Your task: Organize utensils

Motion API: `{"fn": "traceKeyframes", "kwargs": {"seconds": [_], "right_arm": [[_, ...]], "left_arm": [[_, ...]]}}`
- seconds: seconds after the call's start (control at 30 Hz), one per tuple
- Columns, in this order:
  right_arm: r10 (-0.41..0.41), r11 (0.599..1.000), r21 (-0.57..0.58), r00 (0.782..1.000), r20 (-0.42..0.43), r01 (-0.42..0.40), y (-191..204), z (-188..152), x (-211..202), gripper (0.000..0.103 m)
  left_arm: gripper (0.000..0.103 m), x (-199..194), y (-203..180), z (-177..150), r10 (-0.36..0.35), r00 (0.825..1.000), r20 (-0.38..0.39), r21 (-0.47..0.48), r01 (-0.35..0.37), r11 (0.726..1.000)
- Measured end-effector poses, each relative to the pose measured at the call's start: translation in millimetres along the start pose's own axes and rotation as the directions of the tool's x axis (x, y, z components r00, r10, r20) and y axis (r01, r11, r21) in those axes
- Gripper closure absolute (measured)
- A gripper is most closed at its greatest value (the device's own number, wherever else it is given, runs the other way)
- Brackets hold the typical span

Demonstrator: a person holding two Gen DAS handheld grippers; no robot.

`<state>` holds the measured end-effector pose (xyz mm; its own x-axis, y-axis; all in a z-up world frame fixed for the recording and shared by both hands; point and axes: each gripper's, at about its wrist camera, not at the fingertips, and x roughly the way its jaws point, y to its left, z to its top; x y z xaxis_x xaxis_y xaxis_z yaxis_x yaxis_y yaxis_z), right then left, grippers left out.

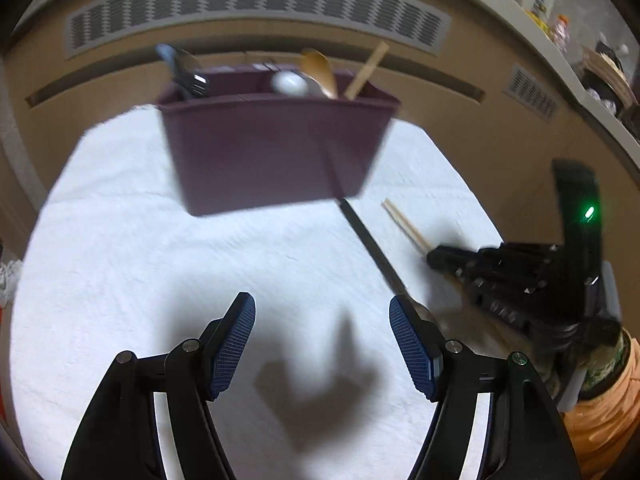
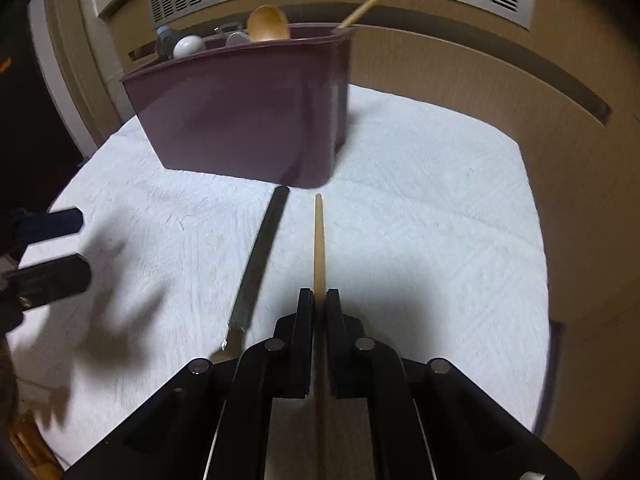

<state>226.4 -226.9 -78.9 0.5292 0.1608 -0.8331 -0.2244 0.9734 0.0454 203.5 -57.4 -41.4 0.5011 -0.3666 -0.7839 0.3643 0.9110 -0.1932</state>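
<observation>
Utensils stood in a dark purple plastic caddy (image 2: 244,120) on the white cloth-covered tabletop (image 2: 420,208): a wooden spoon (image 2: 268,24), a white round-headed piece (image 2: 189,45) and a wooden chopstick (image 2: 366,6) leaning out of its end compartment. In front of the caddy, the right tool (image 2: 319,300) pointed steeply down, its black fingers (image 2: 305,320) clamped together on a pale wooden chopstick (image 2: 319,240) lying toward the caddy. Just beside it lay a black-handled metal utensil (image 2: 260,256). The left tool (image 1: 322,340), also angled down before the caddy, had its blue-padded jaws spread apart, holding nothing.
</observation>
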Motion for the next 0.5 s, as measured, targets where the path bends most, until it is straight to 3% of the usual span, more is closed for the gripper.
{"fn": "traceKeyframes", "kwargs": {"seconds": [0.17,0.33,0.5], "right_arm": [[-0.007,0.994,0.109,1.0,0.03,0.004,-32,-24,-27,0.097],[-0.026,0.985,0.172,0.996,0.089,0.011,-44,-45,-49,0.097],[0.007,0.975,0.218,0.993,0.117,-0.033,-43,-50,-48,0.097]], "left_arm": [[0.033,12,-38,-16,-0.088,0.995,-0.048,0.095,0.093,0.991],[0.035,21,-69,-30,-0.126,0.99,-0.064,0.148,0.135,0.98],[0.041,36,-92,-36,-0.03,0.997,-0.075,0.221,0.046,0.974]]}}
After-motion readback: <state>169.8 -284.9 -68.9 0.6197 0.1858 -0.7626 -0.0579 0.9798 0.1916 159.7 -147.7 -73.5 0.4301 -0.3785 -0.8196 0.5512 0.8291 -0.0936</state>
